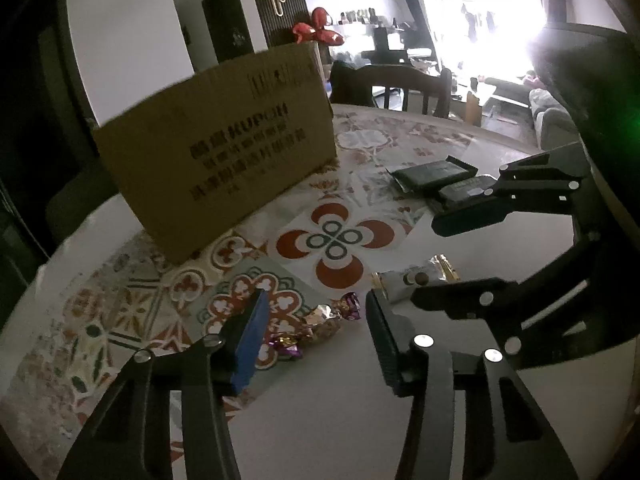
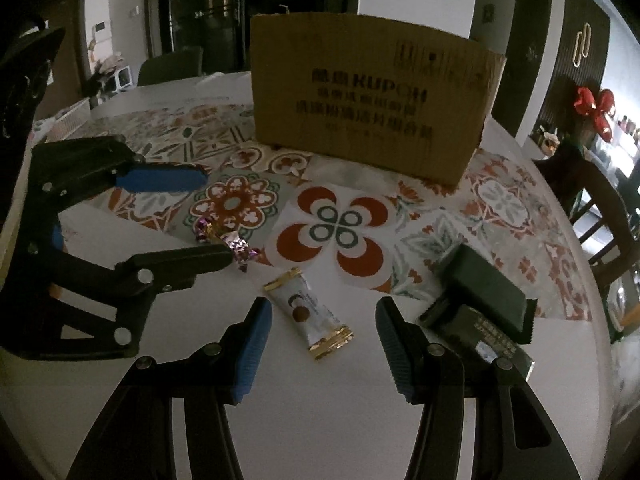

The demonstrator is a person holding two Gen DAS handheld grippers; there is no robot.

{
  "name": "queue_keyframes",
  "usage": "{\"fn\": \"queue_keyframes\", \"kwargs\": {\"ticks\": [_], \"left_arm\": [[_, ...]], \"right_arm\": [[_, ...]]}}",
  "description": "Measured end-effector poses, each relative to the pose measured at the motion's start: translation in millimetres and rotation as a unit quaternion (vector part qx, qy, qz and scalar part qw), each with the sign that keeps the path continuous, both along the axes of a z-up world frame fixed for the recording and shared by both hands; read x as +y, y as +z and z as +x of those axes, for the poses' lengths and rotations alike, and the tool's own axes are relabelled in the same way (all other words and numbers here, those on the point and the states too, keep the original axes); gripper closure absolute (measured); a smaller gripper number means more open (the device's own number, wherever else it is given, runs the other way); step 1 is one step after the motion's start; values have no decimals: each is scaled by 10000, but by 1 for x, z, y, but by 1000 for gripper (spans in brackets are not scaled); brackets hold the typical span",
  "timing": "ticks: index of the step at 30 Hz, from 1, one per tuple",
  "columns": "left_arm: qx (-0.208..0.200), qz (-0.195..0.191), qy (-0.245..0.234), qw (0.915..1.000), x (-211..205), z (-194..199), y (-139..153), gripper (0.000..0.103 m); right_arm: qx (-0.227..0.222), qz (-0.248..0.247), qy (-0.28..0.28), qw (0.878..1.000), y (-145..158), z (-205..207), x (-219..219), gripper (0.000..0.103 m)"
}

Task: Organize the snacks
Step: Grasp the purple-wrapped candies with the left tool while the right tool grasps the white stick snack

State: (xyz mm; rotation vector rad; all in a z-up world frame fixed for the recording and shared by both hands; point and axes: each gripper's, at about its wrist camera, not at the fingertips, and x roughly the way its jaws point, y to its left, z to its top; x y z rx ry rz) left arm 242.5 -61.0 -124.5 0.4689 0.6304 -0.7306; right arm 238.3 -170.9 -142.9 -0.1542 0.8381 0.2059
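Snacks lie on a patterned table (image 2: 500, 200) in a dim room, a box (image 2: 368, 108) at upper centre.
Both grippers are spread wide and hold nothing: the right gripper (image 2: 320, 340) frames a white bar (image 2: 308, 312), dark packs (image 2: 484, 304) to its right; the left gripper (image 1: 316, 336) hangs over purple candies (image 1: 320, 324).

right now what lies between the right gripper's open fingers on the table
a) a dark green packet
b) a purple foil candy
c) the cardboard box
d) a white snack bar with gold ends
d: in the right wrist view the white snack bar lies on the table between the open fingers of the right gripper, untouched.
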Motion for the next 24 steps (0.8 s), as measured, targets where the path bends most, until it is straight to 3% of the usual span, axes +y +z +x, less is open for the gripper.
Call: {"fn": "queue_keyframes", "kwargs": {"ticks": [13,24], "left_arm": [[668,57,-172,9976,-5,16,-13,67],[987,-17,148,9950,-5,16,-14,77]], "right_arm": [[109,102,124,9998,-10,8,5,49],[112,281,200,9993,-11,8,2,81]]}}
